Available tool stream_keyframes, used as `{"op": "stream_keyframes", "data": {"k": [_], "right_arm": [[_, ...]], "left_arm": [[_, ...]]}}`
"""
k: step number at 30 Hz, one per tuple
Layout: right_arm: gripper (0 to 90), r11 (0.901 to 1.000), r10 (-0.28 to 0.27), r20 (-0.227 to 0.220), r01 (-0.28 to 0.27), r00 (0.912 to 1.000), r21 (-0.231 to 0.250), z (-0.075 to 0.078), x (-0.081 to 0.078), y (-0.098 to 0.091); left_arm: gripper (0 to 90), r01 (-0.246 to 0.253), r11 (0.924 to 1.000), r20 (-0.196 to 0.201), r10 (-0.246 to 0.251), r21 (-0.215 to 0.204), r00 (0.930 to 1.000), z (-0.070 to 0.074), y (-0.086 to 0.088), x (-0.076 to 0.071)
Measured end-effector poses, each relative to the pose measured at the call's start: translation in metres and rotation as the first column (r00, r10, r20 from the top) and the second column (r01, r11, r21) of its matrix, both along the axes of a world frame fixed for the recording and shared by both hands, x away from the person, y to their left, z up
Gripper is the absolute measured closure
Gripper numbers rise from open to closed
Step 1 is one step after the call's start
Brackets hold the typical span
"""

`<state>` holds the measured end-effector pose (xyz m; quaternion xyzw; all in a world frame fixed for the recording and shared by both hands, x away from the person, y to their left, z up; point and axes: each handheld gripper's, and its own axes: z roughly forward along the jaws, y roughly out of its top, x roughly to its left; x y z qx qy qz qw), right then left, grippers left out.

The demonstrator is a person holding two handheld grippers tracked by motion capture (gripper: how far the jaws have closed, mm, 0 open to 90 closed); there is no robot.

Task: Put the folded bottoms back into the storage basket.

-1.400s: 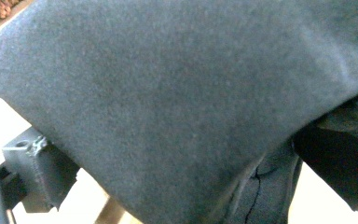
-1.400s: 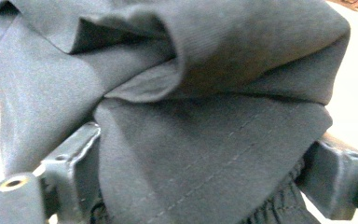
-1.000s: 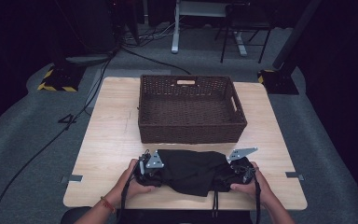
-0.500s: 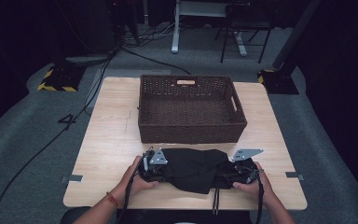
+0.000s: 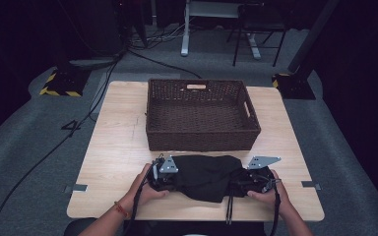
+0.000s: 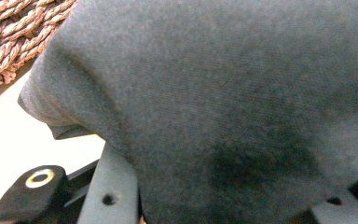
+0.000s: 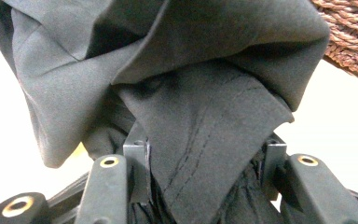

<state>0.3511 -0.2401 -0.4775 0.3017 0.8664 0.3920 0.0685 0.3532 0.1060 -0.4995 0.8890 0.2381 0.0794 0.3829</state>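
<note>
Nearest me, my left gripper and my right gripper sit at either end of the folded black cloth garment, which lies on the near half of the pale wooden table. Its long axis runs from nine o'clock to three o'clock, straight across in front of me, so each hand has its own end and neither is nearer than the other.

Both sets of jaws have just been closing with cloth between them. In the right gripper view the jaws pinch a bunched, stitched hem of the garment, with soft folds piled above it. In the left gripper view the fabric drapes right over the jaws; it looks like a fine matte knit, and I judge the pads are pressed on it too, though the cloth hides the contact itself.

Farther off, at twelve o'clock from the garment and just beyond its far edge, stands the dark brown rectangular woven wicker basket, with cut-out handles and rope-like braided walls. Its long side runs parallel to the garment. The next move, as I judge it, is a level lift of both ends and a carry straight toward twelve o'clock, clearing the near wall.
</note>
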Motion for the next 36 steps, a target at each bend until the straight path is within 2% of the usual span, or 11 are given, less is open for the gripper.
{"op": "stream_keyframes", "data": {"k": [12, 18, 27, 36], "right_arm": [[53.6, 0.9999, -0.011, 0.029, 0.011, 0.9995, 0.008, 0.006, -0.002, -0.003], [54.1, 0.9998, -0.017, 0.046, 0.016, 0.9988, 0.014, 0.011, -0.004, -0.005], [54.9, 0.9992, -0.028, 0.086, 0.026, 0.9959, 0.029, 0.024, -0.008, -0.008], [55.3, 0.9983, -0.043, 0.11, 0.038, 0.993, 0.045, 0.033, -0.009, -0.012]], "left_arm": [[63.8, 0.003, 1.0, 0.014, -0.003, -0.005, 0.9999, 0.004, -0.004, -0.003], [64.2, 0.006, 1.0, 0.037, -0.006, -0.008, 0.9993, 0.008, -0.007, -0.004], [64.4, 0.002, 0.999, 0.068, 0.001, -0.045, 0.9977, 0.021, -0.007, -0.004], [64.9, 0.001, 0.9986, 0.104, 0.004, -0.052, 0.9945, 0.031, -0.01, -0.003]]}}
